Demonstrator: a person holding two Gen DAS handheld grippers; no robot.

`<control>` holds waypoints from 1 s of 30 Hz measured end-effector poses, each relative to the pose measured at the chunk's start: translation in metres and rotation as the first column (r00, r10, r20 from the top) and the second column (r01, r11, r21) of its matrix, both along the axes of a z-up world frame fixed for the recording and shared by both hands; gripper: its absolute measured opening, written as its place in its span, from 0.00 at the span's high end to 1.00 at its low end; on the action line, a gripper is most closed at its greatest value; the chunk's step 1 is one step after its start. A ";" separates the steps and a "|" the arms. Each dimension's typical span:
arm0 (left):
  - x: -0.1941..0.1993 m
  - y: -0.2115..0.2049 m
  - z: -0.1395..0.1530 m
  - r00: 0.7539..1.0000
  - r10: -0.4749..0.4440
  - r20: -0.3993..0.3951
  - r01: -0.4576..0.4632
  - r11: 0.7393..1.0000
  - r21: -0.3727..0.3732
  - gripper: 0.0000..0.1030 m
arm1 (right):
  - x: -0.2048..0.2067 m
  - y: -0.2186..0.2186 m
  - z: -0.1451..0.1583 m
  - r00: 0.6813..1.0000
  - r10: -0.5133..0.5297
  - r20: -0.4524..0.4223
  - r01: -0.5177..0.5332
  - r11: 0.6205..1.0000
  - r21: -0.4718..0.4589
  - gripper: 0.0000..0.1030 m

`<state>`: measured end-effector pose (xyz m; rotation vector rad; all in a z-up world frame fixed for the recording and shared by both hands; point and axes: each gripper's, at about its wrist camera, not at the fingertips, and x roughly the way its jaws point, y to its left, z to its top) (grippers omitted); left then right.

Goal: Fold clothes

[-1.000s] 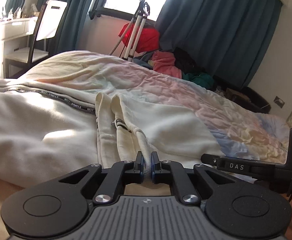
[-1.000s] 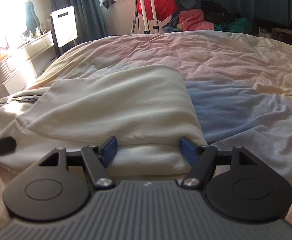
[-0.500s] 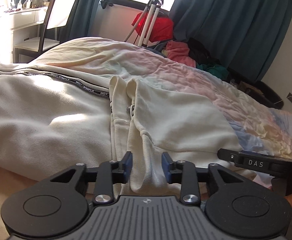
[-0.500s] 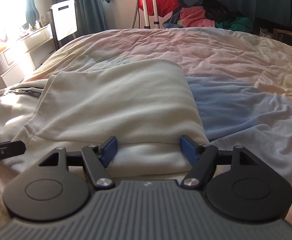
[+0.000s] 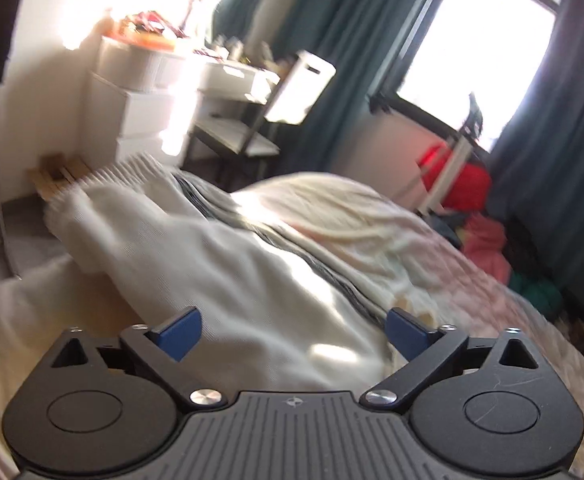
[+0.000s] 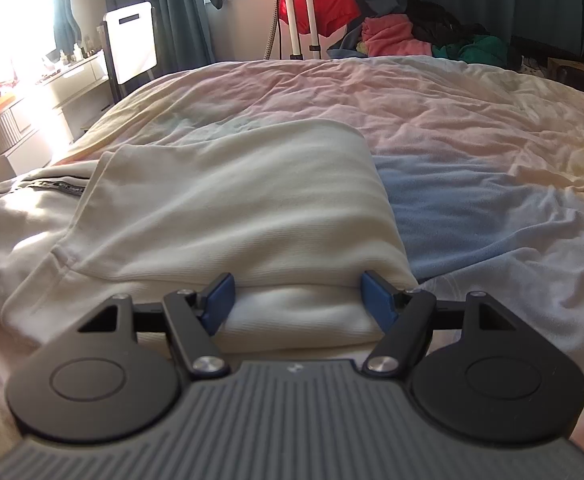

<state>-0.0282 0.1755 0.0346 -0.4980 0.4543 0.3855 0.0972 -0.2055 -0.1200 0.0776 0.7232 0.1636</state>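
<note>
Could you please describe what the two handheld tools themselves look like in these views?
The left tool and the right tool look alike: a grey ribbed body with a small round mark, black linkage arms on silver pivot screws, two black round discs, and blue pads on the fingertips. No cables or sleeves show.

The hoodie lies on the bed, with its folded part to the right, a chair to the left, and a clothes pile behind the bed.
</note>
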 end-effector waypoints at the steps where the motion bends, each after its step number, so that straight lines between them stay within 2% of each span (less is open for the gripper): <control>1: -0.003 0.011 0.004 1.000 0.029 0.010 -0.029 0.999 -0.019 0.00 | 0.000 0.000 0.000 1.000 0.000 0.000 0.000 1.000 0.002 0.29; 5: -0.005 0.054 -0.005 0.995 0.085 -0.059 -0.095 0.976 -0.194 0.00 | 0.000 -0.001 0.000 1.000 -0.002 -0.001 0.002 1.000 0.009 0.30; 8: 0.001 0.079 -0.026 0.982 0.109 -0.153 -0.154 0.936 -0.318 0.00 | 0.000 -0.001 0.000 1.000 -0.004 -0.001 0.004 1.000 0.011 0.29; 11: 0.007 0.102 -0.054 0.977 0.101 -0.186 -0.176 0.877 -0.448 0.01 | 0.000 0.000 0.000 1.000 -0.006 -0.001 0.006 1.000 0.009 0.29; 14: 0.021 0.124 -0.077 0.984 0.085 -0.156 -0.162 0.791 -0.590 0.04 | 0.001 0.001 0.000 1.000 -0.008 0.001 0.008 1.000 0.006 0.29; 15: 0.026 0.131 -0.083 0.985 0.096 -0.144 -0.165 0.769 -0.617 0.07 | 0.001 0.001 0.001 1.000 -0.009 0.003 0.009 1.000 0.002 0.29; 16: 0.031 0.138 -0.086 0.984 0.114 -0.133 -0.172 0.770 -0.614 0.09 | 0.001 0.002 0.001 1.000 -0.009 0.005 0.009 1.000 -0.001 0.29; 17: 0.037 0.144 -0.086 0.984 0.130 -0.121 -0.177 0.783 -0.596 0.10 | 0.001 0.002 0.001 1.000 -0.010 0.006 0.010 1.000 -0.005 0.29; 19: 0.047 0.153 -0.086 0.986 0.138 -0.093 -0.166 0.824 -0.542 0.13 | 0.001 0.003 0.002 1.000 -0.011 0.011 0.011 1.000 -0.011 0.29; 20: 0.049 0.156 -0.085 0.986 0.145 -0.084 -0.168 0.841 -0.514 0.23 | 0.000 0.004 0.003 1.000 -0.012 0.018 0.012 1.000 -0.014 0.29; 22: 0.052 0.160 -0.085 0.986 0.153 -0.066 -0.166 0.867 -0.469 0.32 | -0.002 0.006 0.008 0.999 -0.004 0.049 0.006 1.000 -0.027 0.30; 24: 0.056 0.161 -0.084 0.990 0.130 -0.046 -0.137 0.897 -0.420 0.59 | -0.005 0.010 0.012 0.997 0.010 0.083 -0.006 0.999 -0.041 0.31; 26: 0.059 0.152 -0.077 0.993 0.107 -0.055 -0.119 0.935 -0.333 0.64 | -0.006 0.015 0.014 0.995 0.037 0.088 -0.033 0.998 -0.047 0.31; 28: 0.060 0.142 -0.068 0.994 0.102 -0.044 -0.110 0.956 -0.271 0.70 | -0.006 0.020 0.011 0.995 0.069 0.076 -0.065 0.996 -0.054 0.32; 30: 0.062 0.131 -0.058 0.994 0.103 -0.027 -0.107 0.973 -0.204 0.76 | -0.003 0.027 0.002 0.994 0.095 0.045 -0.090 0.990 -0.106 0.32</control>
